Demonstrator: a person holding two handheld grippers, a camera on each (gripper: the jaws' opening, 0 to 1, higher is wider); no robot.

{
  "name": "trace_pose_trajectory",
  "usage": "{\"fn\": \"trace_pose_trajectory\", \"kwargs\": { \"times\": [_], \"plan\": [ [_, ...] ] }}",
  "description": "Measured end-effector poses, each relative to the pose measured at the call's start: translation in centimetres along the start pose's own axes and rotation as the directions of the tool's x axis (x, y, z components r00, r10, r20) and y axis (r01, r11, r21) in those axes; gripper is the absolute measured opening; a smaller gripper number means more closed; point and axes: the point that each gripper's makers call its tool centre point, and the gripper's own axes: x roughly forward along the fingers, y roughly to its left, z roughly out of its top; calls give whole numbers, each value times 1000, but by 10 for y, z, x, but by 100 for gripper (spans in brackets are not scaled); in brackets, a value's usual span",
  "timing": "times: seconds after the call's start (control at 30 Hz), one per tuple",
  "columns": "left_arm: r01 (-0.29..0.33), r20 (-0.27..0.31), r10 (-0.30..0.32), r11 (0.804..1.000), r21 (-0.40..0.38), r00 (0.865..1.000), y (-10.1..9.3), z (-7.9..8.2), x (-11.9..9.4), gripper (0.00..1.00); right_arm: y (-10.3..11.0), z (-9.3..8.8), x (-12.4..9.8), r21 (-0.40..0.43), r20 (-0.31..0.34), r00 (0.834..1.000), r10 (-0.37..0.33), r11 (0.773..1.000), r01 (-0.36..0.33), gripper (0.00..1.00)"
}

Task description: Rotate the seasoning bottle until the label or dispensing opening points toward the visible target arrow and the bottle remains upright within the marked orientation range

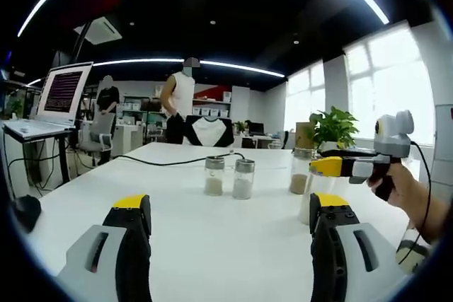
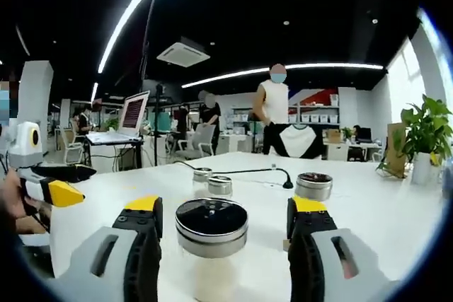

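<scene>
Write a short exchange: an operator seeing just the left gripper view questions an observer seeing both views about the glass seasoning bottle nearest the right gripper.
Operator: Where does the right gripper stand relative to that bottle?
Observer: Its two jaws flank the glass seasoning bottle with the dark, silver-rimmed lid, which stands upright between them.
Operator: Is it gripped?
Observer: No. The jaws are open, with a gap on each side of the lid.
</scene>
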Motion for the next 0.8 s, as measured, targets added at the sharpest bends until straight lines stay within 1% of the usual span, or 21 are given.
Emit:
{"fn": "trace_pose_trajectory", "kwargs": {
  "times": [0.03,0.07,0.1,0.13,0.17,0.2,0.27,0.3,0.37,0.4,0.43,0.47,0.5,0.57,0.63,0.67,0.7,0.73,0.8],
  "plan": [
    [0,0,0,1000,-1,1000,0,0,0,98,-4,3,-2,8,3,1000,6,1000,-6,71],
    [-2,-1,2,1000,0,1000,1,-1,0,98,-6,3,-5,-7,-2,1000,18,1000,-18,68],
    [-4,-1,4,1000,1,1000,2,-1,0,98,-5,10,-7,-16,30,998,46,999,-46,65],
    [-11,5,11,1000,1,1000,4,0,0,98,-5,11,-7,-15,33,998,60,998,-60,65],
    [-15,5,15,1000,0,1000,5,0,-1,98,-3,7,-8,-21,1,995,104,994,-104,65],
    [-17,4,17,1000,-3,1000,6,0,-1,98,-2,6,-9,-24,-8,992,128,992,-128,66],
    [-19,2,19,1000,-2,1000,7,0,0,97,-1,4,-10,-30,-21,986,167,985,-168,67],
    [-22,1,22,1000,2,1000,8,0,0,98,-2,4,-11,-39,-14,983,183,982,-183,68],
    [-24,11,24,1000,2,1000,8,2,0,97,-2,-1,-12,-55,-25,978,205,977,-207,67],
    [-21,8,21,1000,-4,1000,8,1,0,98,-1,-6,-14,-47,-40,970,241,969,-242,67],
    [-19,8,19,1000,-7,1000,8,1,0,98,1,-7,-15,-38,-37,964,264,963,-265,66],
    [-19,7,19,1000,-8,1000,7,0,0,97,3,-9,-16,-24,-32,953,303,953,-304,66],
    [-18,4,18,1000,-8,1000,7,-1,1,98,5,-11,-18,-16,-32,946,323,946,-323,65],
    [-15,3,15,1000,-10,1000,6,-2,2,98,9,-14,-20,-5,-24,924,381,925,-381,66],
    [-6,8,6,1000,-13,1000,4,-2,2,98,4,-15,-19,31,-1,926,378,925,-378,66],
    [-6,18,6,1000,-16,1000,3,-1,2,98,7,-15,-20,79,23,916,401,913,-401,66],
    [-4,27,5,1000,-14,1000,2,0,2,99,9,-15,-21,97,28,908,418,903,-418,66],
    [-2,28,3,1000,-13,1000,1,1,2,98,7,-16,-21,96,29,908,418,903,-419,66],
    [8,24,-8,1000,-8,1000,-1,1,2,98,6,-15,-21,72,29,913,408,910,-409,67]
  ]
}}
